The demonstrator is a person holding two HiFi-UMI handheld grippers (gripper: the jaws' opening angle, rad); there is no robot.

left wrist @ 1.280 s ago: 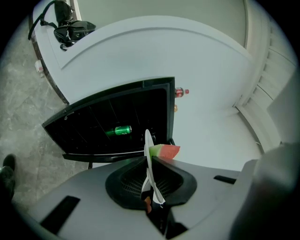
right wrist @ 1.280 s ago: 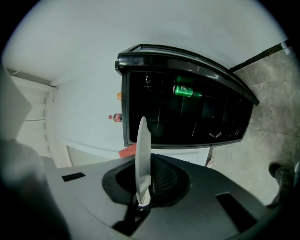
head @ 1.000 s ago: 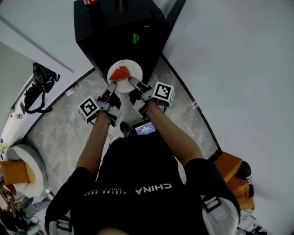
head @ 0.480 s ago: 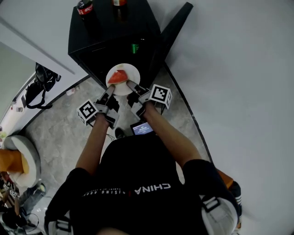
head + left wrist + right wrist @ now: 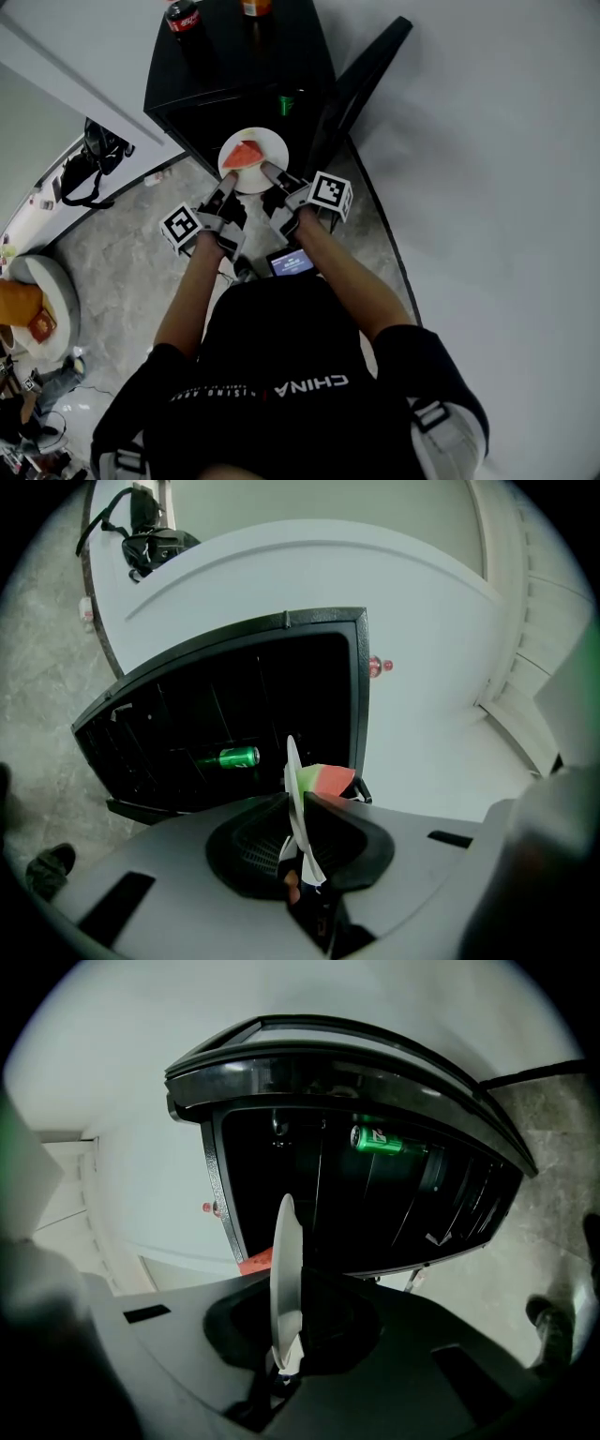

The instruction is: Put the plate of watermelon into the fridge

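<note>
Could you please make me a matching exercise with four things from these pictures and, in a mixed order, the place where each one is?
Things:
1. plate
2. watermelon slice
3. green can
4. cola bottle

Places:
A. inside the open fridge
B. on top of the fridge
C. lying on the plate
D. clamped at its rim by the left gripper and the right gripper

Pairs: 1-D, 2-C, 3-A, 4-B
</note>
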